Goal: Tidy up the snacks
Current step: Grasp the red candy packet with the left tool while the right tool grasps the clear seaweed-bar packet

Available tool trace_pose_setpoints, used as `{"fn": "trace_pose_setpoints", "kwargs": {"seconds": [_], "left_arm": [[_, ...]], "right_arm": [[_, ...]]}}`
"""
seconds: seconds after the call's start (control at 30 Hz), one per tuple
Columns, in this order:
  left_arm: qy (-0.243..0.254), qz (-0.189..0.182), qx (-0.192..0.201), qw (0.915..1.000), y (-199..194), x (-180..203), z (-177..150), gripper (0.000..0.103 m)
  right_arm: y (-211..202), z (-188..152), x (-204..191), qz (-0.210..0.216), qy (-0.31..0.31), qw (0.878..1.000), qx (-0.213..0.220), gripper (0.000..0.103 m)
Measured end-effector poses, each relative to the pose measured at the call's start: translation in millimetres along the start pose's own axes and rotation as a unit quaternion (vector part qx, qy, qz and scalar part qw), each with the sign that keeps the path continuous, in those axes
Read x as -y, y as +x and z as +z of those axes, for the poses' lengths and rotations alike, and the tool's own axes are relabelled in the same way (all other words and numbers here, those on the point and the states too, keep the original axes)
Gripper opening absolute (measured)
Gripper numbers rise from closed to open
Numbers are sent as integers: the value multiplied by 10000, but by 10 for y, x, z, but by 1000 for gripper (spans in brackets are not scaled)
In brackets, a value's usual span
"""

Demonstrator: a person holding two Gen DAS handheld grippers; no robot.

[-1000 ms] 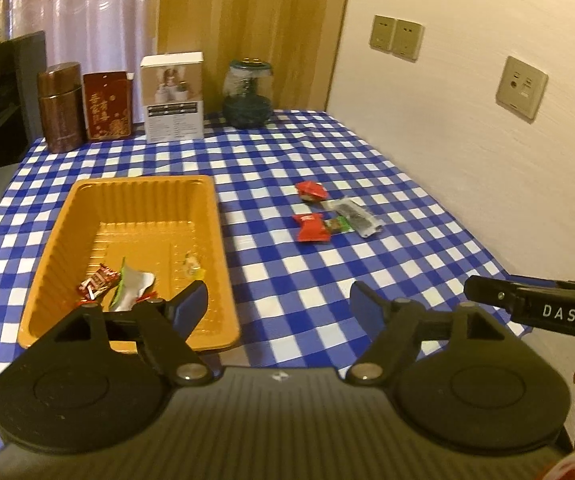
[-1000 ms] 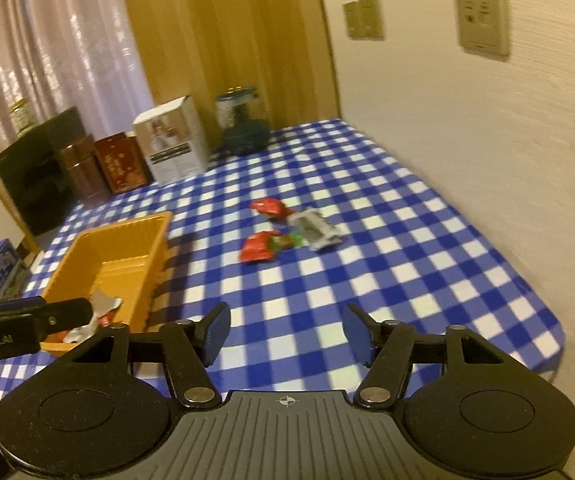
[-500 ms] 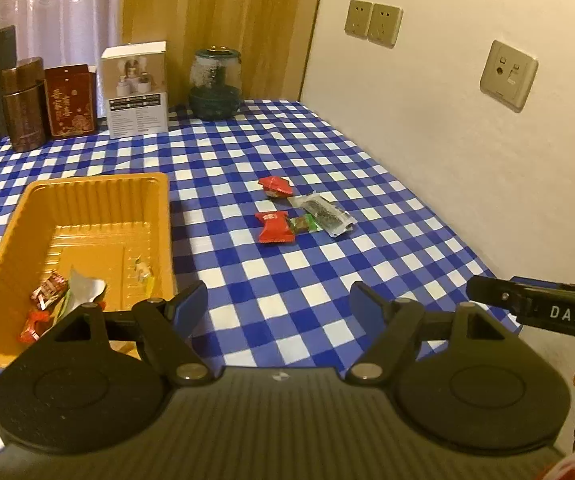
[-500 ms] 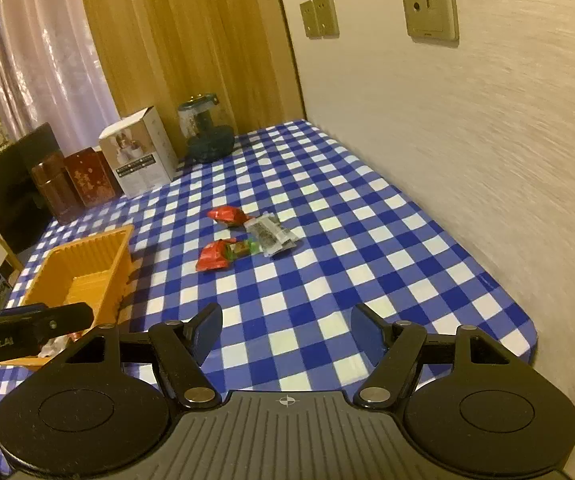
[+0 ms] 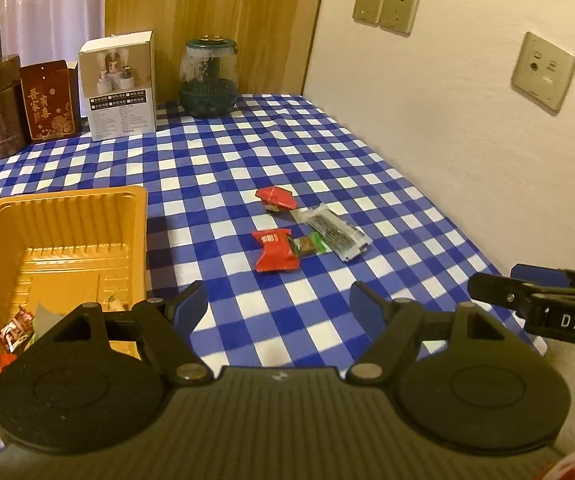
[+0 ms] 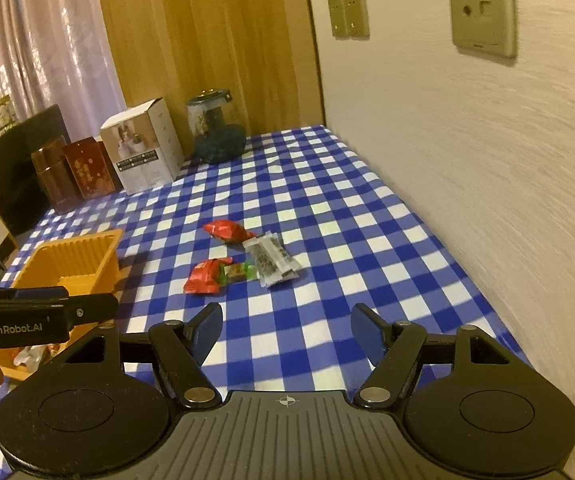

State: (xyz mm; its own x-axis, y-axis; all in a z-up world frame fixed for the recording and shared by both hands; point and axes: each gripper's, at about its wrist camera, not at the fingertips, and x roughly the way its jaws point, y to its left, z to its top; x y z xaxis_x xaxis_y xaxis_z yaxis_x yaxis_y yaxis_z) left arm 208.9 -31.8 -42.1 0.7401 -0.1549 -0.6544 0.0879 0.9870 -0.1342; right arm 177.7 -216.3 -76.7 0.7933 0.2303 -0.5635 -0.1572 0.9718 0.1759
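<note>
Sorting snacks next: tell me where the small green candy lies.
In both views, the green candy lies mid-table on the checked cloth, between the red packet and the clear wrapper, right of the orange tray.

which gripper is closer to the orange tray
Left. The left gripper hangs at the orange tray's near corner; the right gripper is off to its side, over the tablecloth.
</note>
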Motion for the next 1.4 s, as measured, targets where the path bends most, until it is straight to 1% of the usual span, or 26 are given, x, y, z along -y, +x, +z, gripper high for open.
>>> {"fn": "trace_pose_setpoints", "kwargs": {"seconds": [0.3,0.43,0.53,0.67,0.73,0.9,1.0,1.07,1.3,1.4], "left_arm": [[-45,147,-2,9999,426,-29,183,69],[-27,145,-34,9999,612,-16,247,62],[43,126,-103,9999,761,12,271,61],[188,149,-241,9994,975,47,282,49],[219,148,-296,9992,1069,51,291,45],[211,106,-428,9988,1306,42,308,42],[237,120,-483,9985,1431,37,310,38],[270,184,-523,9981,1516,36,301,33],[134,105,-614,9980,1703,-21,279,30],[162,103,-597,9980,1736,-21,283,29]], "right_arm": [[427,134,89,146,-135,9997,-107,71],[586,167,115,185,-180,9996,-127,71],[699,182,137,174,-187,9995,-158,71],[836,200,167,182,-202,9994,-204,71],[900,204,176,190,-216,9993,-230,71],[1059,218,180,193,-266,9990,-301,71],[1154,232,196,196,-272,9989,-326,71],[1217,239,201,193,-276,9988,-349,70],[1391,261,203,203,-334,9985,-382,70],[1471,279,199,228,-390,9982,-386,70]]}}
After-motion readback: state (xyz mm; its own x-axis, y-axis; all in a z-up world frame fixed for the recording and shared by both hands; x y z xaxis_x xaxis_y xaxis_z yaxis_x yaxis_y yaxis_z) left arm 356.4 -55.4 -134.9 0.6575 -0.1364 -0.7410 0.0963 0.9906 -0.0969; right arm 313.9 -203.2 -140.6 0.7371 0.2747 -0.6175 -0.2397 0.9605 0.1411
